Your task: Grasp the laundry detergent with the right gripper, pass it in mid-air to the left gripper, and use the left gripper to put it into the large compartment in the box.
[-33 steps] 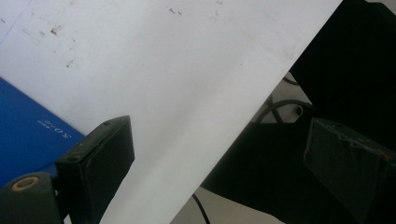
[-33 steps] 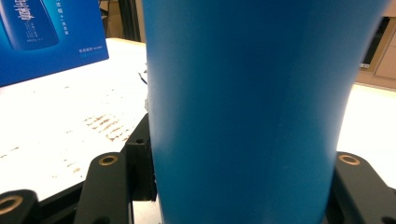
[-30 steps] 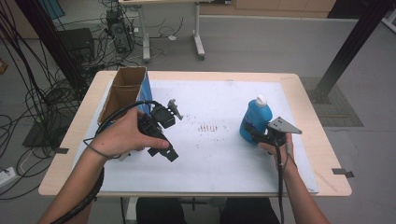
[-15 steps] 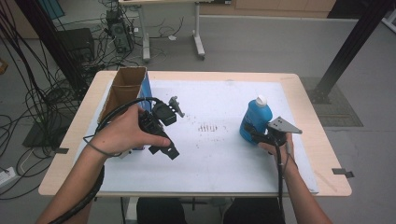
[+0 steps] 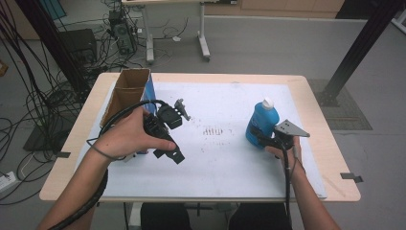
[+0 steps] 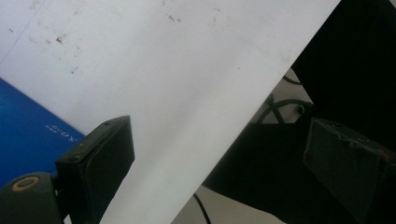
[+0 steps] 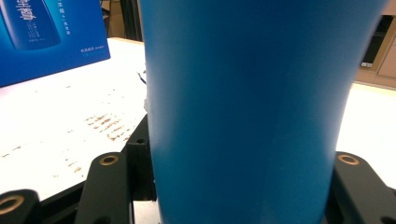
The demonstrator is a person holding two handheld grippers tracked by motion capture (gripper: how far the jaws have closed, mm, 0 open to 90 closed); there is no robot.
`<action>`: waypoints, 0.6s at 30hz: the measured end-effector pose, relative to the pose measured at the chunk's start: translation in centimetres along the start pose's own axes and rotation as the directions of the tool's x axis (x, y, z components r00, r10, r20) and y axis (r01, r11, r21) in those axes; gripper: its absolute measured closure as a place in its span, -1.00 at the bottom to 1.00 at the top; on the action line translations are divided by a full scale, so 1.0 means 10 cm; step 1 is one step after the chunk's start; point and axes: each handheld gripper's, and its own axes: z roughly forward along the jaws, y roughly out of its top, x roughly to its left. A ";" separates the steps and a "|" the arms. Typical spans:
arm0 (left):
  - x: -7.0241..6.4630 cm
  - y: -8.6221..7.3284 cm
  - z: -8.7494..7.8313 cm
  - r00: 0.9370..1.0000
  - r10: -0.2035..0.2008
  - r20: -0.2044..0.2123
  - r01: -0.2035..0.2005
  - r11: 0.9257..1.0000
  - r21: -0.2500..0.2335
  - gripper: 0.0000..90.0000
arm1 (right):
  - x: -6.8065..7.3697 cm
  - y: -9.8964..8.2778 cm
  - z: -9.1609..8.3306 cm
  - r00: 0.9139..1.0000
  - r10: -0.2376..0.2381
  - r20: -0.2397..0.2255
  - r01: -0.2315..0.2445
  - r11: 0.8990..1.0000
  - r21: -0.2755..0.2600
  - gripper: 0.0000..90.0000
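- Because I want the blue bottle (image 5: 261, 123) steady and upright, my right gripper (image 5: 258, 136) is clamped around its lower body, right of centre in the high view; in the right gripper view the bottle (image 7: 247, 107) stands between the jaws.
- My left gripper (image 5: 167, 143) hangs at centre-left with jaws wide apart and nothing between them, ready to help.
- Beside that hand, the open blue carton (image 5: 129, 93) sits at upper left, well apart from the bottle; only bare white table mat (image 5: 220, 163) lies between.
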 end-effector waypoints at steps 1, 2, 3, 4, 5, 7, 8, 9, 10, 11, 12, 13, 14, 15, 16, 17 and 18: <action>0.00 0.00 0.00 1.000 0.000 0.001 0.000 1.000 0.000 -0.80 | 0.00 0.00 0.00 1.000 0.000 0.000 0.000 1.000 -0.001 -0.06; 0.00 0.00 0.01 1.000 0.000 0.002 0.000 1.000 0.001 -0.80 | 0.00 0.00 0.00 1.000 0.000 0.001 0.000 1.000 -0.001 -0.06; 0.00 0.00 0.01 1.000 0.000 0.002 0.000 1.000 0.001 -0.80 | 0.00 0.00 0.00 1.000 0.000 0.001 0.000 1.000 -0.001 -0.06; 0.01 0.01 0.01 1.000 0.000 0.003 0.000 1.000 0.002 -0.80 | 0.00 0.00 0.00 1.000 0.001 0.000 -0.001 1.000 0.001 -0.06; 0.01 0.01 0.01 1.000 -0.001 0.002 0.001 1.000 0.003 -0.80 | 0.00 0.00 0.00 1.000 0.000 0.000 0.000 1.000 0.000 -0.06; 0.01 0.01 0.02 1.000 0.001 0.002 -0.001 1.000 0.003 -0.80 | 0.00 0.00 0.00 1.000 0.001 0.000 -0.001 1.000 0.000 -0.06; 0.01 0.01 0.02 1.000 0.000 0.003 0.000 1.000 0.001 -0.80 | 0.00 0.00 0.00 1.000 0.000 0.000 0.000 1.000 0.001 -0.05; 0.01 0.01 0.02 1.000 0.000 0.002 0.000 1.000 0.001 -0.80 | 0.00 0.00 0.00 1.000 0.002 -0.001 -0.002 1.000 0.001 -0.05; 0.01 0.01 0.02 1.000 0.000 0.003 0.000 1.000 0.001 -0.80 | 0.00 0.00 0.00 1.000 0.000 -0.001 0.000 1.000 0.001 -0.05; 0.02 0.01 0.02 1.000 -0.002 0.004 0.002 1.000 -0.001 -0.80 | 0.00 0.00 0.00 1.000 0.000 -0.001 0.000 1.000 0.001 -0.05; 0.02 0.01 0.02 1.000 -0.002 0.003 0.002 1.000 0.000 -0.80 | 0.00 0.00 0.00 1.000 0.000 -0.001 0.000 1.000 0.001 -0.05; 0.02 0.01 0.02 1.000 -0.004 0.003 0.004 1.000 0.000 -0.80 | 0.00 0.00 0.00 1.000 0.000 -0.002 0.000 1.000 0.001 -0.05; 0.02 0.01 0.02 1.000 -0.004 0.003 0.004 1.000 0.001 -0.80 | 0.00 0.00 0.00 1.000 0.000 -0.001 0.000 1.000 0.001 -0.05; 0.02 0.01 0.03 1.000 -0.004 0.003 0.004 1.000 0.002 -0.80 | 0.00 0.00 0.00 1.000 0.000 -0.001 0.000 1.000 0.001 -0.05; 0.02 0.01 0.03 1.000 -0.004 0.003 0.004 1.000 0.002 -0.80 | 0.00 0.00 0.00 1.000 0.000 -0.001 0.000 1.000 0.001 -0.05; 0.03 0.01 0.03 1.000 -0.002 0.004 0.002 1.000 0.003 -0.80 | 0.00 0.00 0.00 1.000 0.000 -0.001 0.000 1.000 0.001 -0.05; 0.03 0.02 0.03 1.000 -0.002 0.005 0.002 1.000 0.003 -0.80 | 0.00 0.00 0.00 1.000 0.001 -0.001 -0.001 1.000 0.000 -0.05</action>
